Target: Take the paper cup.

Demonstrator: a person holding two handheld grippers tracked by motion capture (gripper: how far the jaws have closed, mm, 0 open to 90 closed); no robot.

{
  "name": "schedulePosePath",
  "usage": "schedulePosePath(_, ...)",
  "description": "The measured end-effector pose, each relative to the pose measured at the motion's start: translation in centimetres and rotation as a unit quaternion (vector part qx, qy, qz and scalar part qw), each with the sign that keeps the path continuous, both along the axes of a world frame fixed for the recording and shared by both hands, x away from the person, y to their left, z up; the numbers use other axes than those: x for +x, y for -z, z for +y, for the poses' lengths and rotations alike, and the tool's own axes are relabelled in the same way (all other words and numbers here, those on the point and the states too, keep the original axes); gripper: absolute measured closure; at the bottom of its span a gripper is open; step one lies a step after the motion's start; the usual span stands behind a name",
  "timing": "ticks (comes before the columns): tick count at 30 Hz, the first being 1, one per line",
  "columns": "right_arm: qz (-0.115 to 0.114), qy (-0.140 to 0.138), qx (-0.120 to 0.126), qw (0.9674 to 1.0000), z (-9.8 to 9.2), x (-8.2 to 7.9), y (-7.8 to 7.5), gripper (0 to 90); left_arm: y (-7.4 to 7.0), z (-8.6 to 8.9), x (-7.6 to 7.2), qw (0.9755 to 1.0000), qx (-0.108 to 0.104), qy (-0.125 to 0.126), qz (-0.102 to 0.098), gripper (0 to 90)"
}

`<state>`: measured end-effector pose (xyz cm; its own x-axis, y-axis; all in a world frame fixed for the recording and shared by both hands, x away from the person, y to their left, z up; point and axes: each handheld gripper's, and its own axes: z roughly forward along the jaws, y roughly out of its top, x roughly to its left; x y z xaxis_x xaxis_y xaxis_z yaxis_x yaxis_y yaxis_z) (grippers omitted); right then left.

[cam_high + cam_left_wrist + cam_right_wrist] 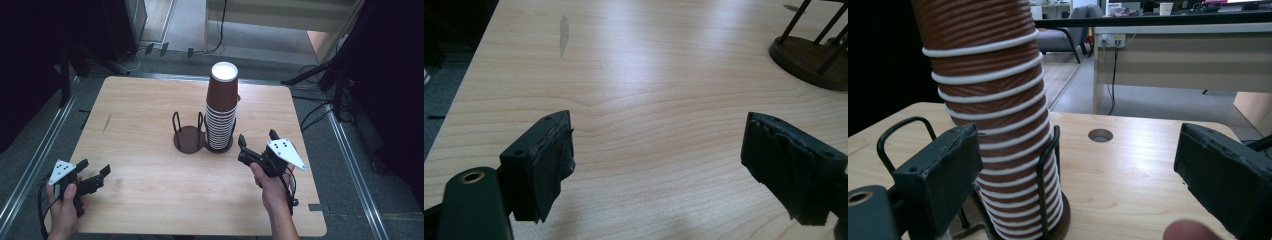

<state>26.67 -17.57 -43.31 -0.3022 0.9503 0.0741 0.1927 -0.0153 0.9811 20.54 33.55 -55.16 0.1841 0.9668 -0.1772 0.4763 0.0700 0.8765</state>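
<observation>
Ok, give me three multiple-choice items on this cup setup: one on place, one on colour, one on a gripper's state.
1. Where does the stack of cups stand?
A. In the right ring of the holder
B. In the left ring
C. On the bare table, away from the holder

2. What colour are the cups' outer walls?
A. Blue
B. Brown with white rims
C. Plain green

3. How do the jaws of the left gripper stand?
A. Shut on a cup
B. Shut on the holder
C. Open, with nothing between them

Answers:
1 A: the high view shows the stack in the right ring, the left ring empty.
2 B: the right gripper view shows ribbed brown walls and white rims.
3 C: the left gripper view shows bare wood between the jaws.
</observation>
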Motion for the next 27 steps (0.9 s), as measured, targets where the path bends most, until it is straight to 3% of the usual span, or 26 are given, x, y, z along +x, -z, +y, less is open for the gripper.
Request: schedulePosePath(27, -0.023, 0.000, -0.006, 0.9997, 4.8, 3.3, -3.0, 2.2, 0.0, -0.1, 0.0, 1.0000, 0.006, 0.003, -0.002, 14.4)
